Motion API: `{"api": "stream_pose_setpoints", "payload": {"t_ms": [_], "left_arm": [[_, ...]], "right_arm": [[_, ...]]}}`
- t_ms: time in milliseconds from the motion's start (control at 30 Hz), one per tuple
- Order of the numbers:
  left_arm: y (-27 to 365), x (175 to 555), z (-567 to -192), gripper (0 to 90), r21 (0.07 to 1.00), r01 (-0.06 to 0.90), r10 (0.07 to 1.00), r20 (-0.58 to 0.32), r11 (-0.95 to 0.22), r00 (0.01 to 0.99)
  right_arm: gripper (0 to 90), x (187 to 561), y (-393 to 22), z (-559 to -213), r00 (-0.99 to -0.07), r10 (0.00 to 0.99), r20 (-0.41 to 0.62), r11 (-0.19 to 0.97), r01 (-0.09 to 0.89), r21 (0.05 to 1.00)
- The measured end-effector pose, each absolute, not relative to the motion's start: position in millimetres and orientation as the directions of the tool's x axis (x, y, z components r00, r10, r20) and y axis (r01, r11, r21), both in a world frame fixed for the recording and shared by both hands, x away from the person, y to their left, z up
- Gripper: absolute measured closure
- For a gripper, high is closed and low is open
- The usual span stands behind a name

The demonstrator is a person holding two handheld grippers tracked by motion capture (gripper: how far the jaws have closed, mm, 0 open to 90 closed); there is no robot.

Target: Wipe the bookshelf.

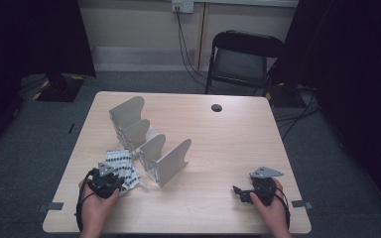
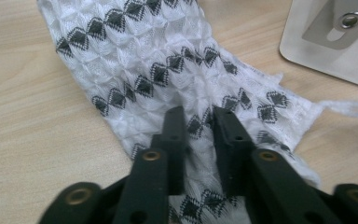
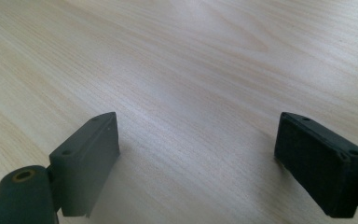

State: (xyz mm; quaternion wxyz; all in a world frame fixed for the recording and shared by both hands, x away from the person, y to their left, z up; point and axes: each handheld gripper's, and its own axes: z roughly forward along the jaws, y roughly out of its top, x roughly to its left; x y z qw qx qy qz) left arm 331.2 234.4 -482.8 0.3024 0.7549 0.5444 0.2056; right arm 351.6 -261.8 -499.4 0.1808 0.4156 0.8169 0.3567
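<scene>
Wood-grain table (image 1: pixel 228 148), patterned cloth (image 2: pixel 158 70), grey carpet (image 1: pixel 337 163), folding chair (image 1: pixel 243 59).

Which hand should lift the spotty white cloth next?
The left. Its fingers already pinch a fold of the cloth beside the grey rack. The right gripper sits open over bare table, far from it.

— What stands behind the wooden table (image 1: pixel 228 144)?
— A black folding chair (image 1: pixel 242 59) on grey carpet (image 1: pixel 34 144), against a pale wall (image 1: pixel 134 25). Cables hang from a wall socket (image 1: pixel 182 6); dark curtains (image 1: pixel 342 54) flank both sides.
</scene>
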Motion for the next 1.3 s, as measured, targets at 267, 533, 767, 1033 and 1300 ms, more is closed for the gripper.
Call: {"api": "stream_pose_setpoints", "payload": {"t_ms": [267,533,767,1033,1300], "left_arm": [[242,333,-481,83.4,0.676,0.718,0.945,-0.1,-0.165,0.311],[240,332,-474,47.0,0.716,0.676,0.951,-0.055,-0.174,0.304],[231,333,-486,39.3,0.689,0.694,0.95,-0.03,-0.207,0.312],[231,331,-487,65.3,0.697,0.685,0.93,-0.073,-0.21,0.36],[236,333,-485,76.4,0.686,0.709,0.924,-0.143,-0.165,0.354]], "right_arm": [[13.0,352,-262,-499,-0.589,0.808,0.001,0.4,0.55,0.733],[13.0,352,-262,-499,-0.589,0.808,0.002,0.4,0.551,0.733],[13.0,352,-262,-499,-0.588,0.809,0.002,0.399,0.551,0.733],[13.0,352,-262,-499,-0.589,0.808,0.001,0.4,0.55,0.733],[13.0,352,-262,-499,-0.588,0.809,0.002,0.399,0.552,0.732]]}}
